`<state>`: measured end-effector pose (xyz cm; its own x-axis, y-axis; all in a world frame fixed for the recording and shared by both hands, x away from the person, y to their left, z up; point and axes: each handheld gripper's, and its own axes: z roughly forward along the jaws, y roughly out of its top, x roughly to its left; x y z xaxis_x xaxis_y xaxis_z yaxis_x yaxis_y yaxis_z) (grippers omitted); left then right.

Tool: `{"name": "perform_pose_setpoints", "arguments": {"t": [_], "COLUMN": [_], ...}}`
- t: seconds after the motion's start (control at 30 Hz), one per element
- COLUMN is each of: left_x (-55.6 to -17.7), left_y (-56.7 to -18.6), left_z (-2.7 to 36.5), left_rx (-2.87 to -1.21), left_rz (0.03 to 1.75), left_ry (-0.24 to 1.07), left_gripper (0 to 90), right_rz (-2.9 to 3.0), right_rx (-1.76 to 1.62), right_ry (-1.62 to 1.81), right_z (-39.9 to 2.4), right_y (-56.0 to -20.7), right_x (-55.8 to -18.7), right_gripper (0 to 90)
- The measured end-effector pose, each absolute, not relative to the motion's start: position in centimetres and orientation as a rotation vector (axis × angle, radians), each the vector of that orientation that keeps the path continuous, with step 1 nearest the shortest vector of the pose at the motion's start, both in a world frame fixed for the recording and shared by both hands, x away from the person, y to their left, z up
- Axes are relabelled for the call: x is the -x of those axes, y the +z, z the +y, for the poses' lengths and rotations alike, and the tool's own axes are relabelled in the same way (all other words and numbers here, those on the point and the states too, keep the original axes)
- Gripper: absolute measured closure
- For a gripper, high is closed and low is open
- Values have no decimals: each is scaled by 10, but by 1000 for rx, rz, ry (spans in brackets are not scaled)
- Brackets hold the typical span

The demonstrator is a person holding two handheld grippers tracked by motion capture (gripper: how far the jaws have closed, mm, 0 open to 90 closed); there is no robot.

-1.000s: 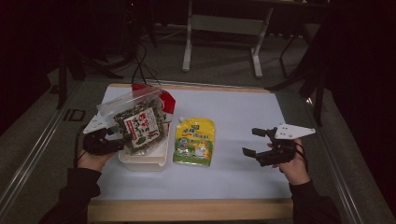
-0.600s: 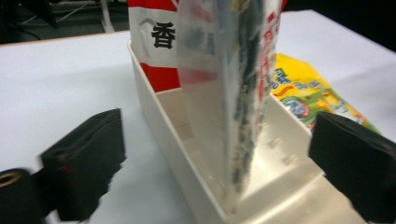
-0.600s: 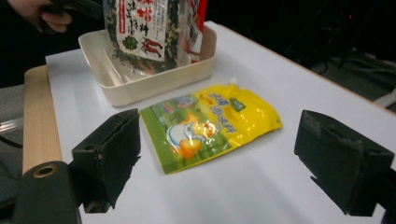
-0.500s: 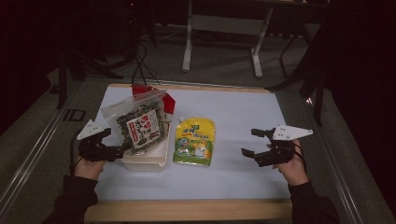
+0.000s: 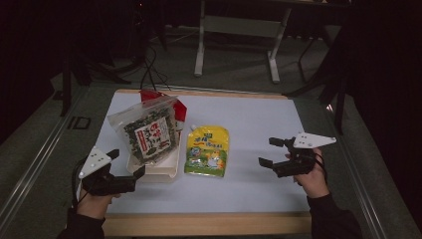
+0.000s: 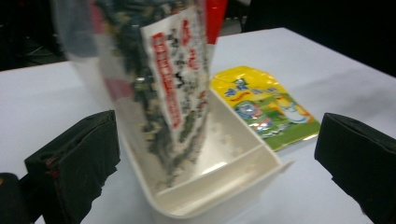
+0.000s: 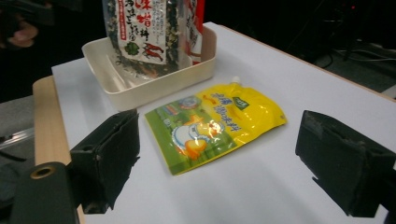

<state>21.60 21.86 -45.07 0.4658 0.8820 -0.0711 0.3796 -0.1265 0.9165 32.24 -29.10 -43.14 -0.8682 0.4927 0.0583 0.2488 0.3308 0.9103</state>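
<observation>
A shallow cream tray (image 5: pixel 164 172) sits on the left half of the pale table (image 5: pixel 259 124), and it holds two packets standing on end: a clear bag of dark dried seaweed (image 5: pixel 147 132) with a white and red label, leaning toward the far left, and behind it a red packet (image 5: pixel 178 105) of which little more than an edge shows. In the left gripper view the near part of the tray's floor is bare, with what looks like a low divider ridge across it, though the blur there makes that uncertain. Just beside the tray on its right, flat on the table and outside it, lies a yellow and green spouted pouch (image 5: pixel 208 150) with its spout pointing away from the person. The left gripper (image 5: pixel 127 167) is at the tray's near left corner, its jaws spread wide with the corner between them and nothing held. The right gripper (image 5: pixel 268 152) hovers near the table's right side, well apart from the pouch, its jaws also spread wide and empty; in its own view the pouch lies between the two jaws farther off, with the tray beyond it.
</observation>
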Motion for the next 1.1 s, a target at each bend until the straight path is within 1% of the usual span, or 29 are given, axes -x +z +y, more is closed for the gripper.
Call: {"name": "perform_pose_setpoints", "arguments": {"t": [0.17,0.3,0.47,0.57,0.73,0.83,1.0,1.1], "left_x": [-203,-200,-198,-199,-200,-201,-201,-201], "left_y": [-445,-447,-455,-460,-465,-471,-478,-481], "left_z": [209,200,178,165,149,139,132,130], "left_rx": [-1687,-1713,-1741,-1763,-1767,-1780,-1795,-1800], "left_rz": [1062,1030,951,910,862,822,809,806], "left_ry": [633,653,568,526,490,476,461,453], "left_gripper": [13,13,13,13,13,13,13,13], "right_rz": [2366,2367,2362,2358,2366,2379,2406,2395], "right_rx": [-674,-675,-660,-642,-606,-615,-665,-653], "right_ry": [1546,1553,1540,1479,1487,1487,1487,1482], "right_z": [-289,-288,-285,-282,-279,-275,-269,-263], "right_y": [-432,-433,-436,-440,-446,-448,-448,-449], "right_x": [-323,-324,-324,-324,-329,-331,-335,-337], "right_gripper": [133,136,144,175,184,169,111,105]}}
